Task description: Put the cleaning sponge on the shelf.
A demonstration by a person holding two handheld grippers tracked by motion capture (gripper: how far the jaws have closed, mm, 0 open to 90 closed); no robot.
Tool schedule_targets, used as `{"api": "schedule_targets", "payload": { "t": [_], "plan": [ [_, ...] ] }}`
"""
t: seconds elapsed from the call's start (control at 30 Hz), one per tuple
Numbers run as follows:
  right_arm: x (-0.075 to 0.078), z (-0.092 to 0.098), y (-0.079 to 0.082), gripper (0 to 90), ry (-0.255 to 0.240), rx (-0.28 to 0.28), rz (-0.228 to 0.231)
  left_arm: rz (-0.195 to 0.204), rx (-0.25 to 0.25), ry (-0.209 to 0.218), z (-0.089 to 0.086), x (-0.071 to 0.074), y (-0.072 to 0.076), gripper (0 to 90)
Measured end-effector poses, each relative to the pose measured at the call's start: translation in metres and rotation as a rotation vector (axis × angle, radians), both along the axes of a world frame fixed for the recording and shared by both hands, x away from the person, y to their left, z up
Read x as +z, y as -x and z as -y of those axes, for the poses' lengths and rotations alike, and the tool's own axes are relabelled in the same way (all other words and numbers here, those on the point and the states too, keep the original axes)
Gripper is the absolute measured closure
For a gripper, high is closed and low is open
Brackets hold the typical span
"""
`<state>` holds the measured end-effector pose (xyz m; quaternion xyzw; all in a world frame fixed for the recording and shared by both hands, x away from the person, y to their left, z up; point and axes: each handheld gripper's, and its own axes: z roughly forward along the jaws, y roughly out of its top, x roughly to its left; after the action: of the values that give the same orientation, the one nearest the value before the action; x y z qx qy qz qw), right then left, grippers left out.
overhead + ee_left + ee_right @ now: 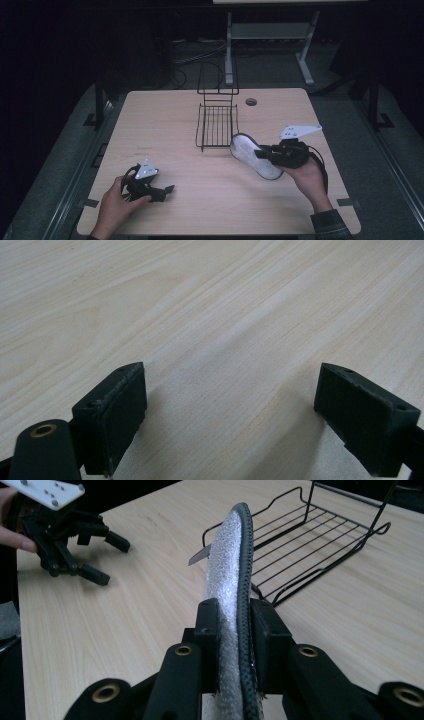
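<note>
A grey fleecy insole with a dark edge (252,155) (231,565) is held on edge just above the table, right of the middle. My right gripper (263,154) (235,625) is shut on its near end, jaws pressing both faces. The insole's far tip sits close to the front corner of a black wire rack (217,125) (320,545). My left gripper (165,192) (230,410) rests low at the front left of the table, open, with bare wood between its jaws. It is also seen as the other gripper (102,557) in the right gripper view, held by a hand.
The light wood table (165,130) has a round cable hole (251,102) near its far edge. The wire rack's tall back stands at the far middle. A white desk frame (270,35) stands on the dark floor beyond the table.
</note>
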<state>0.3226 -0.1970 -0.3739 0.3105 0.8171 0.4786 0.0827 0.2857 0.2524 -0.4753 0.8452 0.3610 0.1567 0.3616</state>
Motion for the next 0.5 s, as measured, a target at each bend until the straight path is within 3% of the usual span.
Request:
{"api": "schedule_targets", "payload": {
  "t": [0.5],
  "plan": [
    [0.011,-0.007,-0.023,75.1,-0.036,-0.022,0.025,-0.001,-0.003,-0.004,0.0,0.0,0.0,12.7]
  ]
}}
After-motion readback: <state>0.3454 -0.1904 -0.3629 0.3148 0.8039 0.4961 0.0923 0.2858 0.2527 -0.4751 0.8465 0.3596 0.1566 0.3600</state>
